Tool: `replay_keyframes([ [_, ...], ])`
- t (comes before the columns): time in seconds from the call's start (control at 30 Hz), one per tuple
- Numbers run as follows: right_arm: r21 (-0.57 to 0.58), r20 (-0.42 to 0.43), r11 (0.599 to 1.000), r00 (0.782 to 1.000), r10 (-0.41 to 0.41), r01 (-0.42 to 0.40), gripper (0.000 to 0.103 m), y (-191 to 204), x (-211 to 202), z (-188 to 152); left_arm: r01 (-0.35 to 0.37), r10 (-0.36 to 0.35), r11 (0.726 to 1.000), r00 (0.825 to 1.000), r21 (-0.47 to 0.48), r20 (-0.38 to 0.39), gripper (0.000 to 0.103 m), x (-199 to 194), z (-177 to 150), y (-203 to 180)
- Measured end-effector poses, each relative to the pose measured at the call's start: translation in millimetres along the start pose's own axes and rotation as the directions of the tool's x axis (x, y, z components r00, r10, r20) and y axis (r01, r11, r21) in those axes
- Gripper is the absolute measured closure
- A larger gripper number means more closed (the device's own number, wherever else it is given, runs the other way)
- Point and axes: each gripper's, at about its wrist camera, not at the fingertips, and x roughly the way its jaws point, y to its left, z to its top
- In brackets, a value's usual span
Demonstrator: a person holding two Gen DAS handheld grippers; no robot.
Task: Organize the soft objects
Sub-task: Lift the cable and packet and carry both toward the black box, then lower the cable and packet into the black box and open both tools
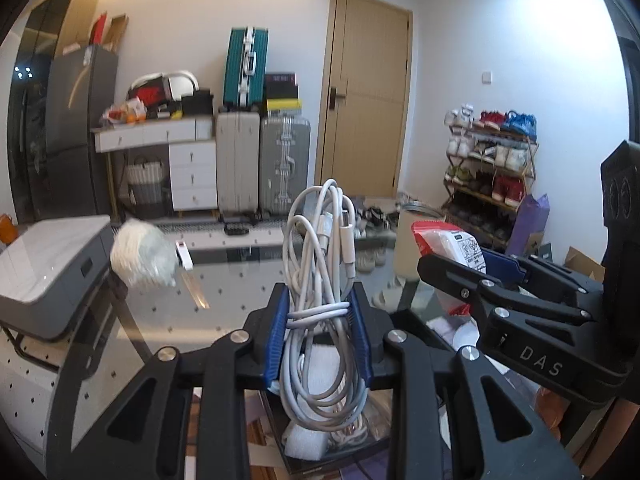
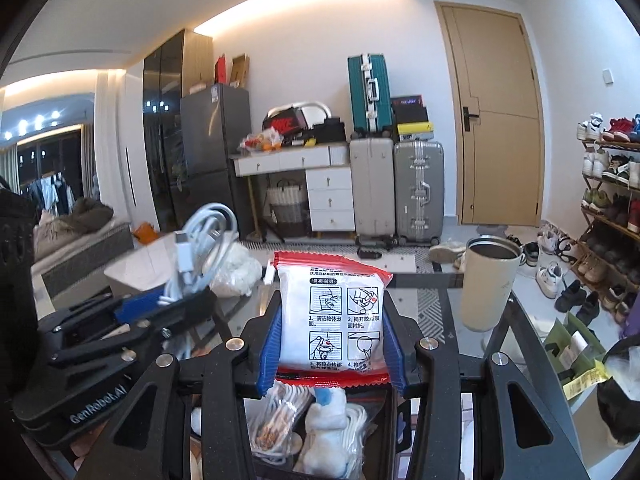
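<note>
My left gripper is shut on a coiled bundle of white cable and holds it upright above a glass table. My right gripper is shut on a white packet with red edges and printed instructions. The right gripper also shows at the right of the left wrist view, and the left gripper with the cable at the left of the right wrist view. Below both grippers sits a dark box with bagged cords, foam and a white plush toy.
A white fluffy ball and a small white tag lie on the glass. A cream tumbler stands at the table's right. A grey-white box stands left. Suitcases, a drawer unit, a door and a shoe rack line the back.
</note>
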Motion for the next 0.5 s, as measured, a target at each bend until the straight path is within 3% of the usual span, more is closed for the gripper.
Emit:
replay_keyframes([
  [0.17,0.025,-0.137,1.000,0.991,0.002,0.001,0.060,-9,27,-9,0.081,-0.089,0.994,0.988,-0.068,-0.128,0.074,23,-13,3],
  [0.3,0.038,-0.209,0.999,0.978,0.004,0.004,0.060,-18,45,-19,0.099,-0.101,0.995,0.970,-0.020,-0.222,0.074,41,-26,-11],
  [0.5,0.057,-0.297,0.998,0.954,0.038,-0.022,0.060,-23,60,-35,0.121,-0.122,0.992,0.950,-0.022,-0.287,0.074,55,-36,-18],
])
